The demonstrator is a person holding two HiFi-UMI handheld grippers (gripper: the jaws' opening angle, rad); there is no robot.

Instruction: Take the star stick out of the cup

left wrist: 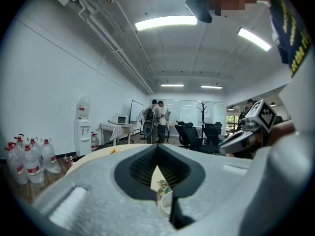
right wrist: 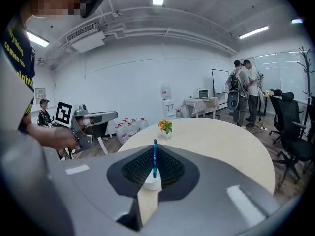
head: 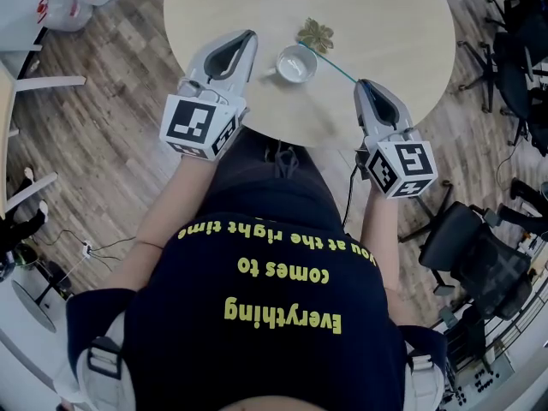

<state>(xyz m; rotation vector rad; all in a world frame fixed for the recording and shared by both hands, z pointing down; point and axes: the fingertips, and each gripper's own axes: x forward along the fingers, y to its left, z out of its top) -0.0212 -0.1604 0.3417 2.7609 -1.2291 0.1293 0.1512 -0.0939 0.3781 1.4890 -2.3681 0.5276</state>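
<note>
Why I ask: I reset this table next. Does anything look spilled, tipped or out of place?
Nothing stands out. The white cup sits upright on the table with no spill, and the star stick is held in the right claw.

Round table, wood floor
</note>
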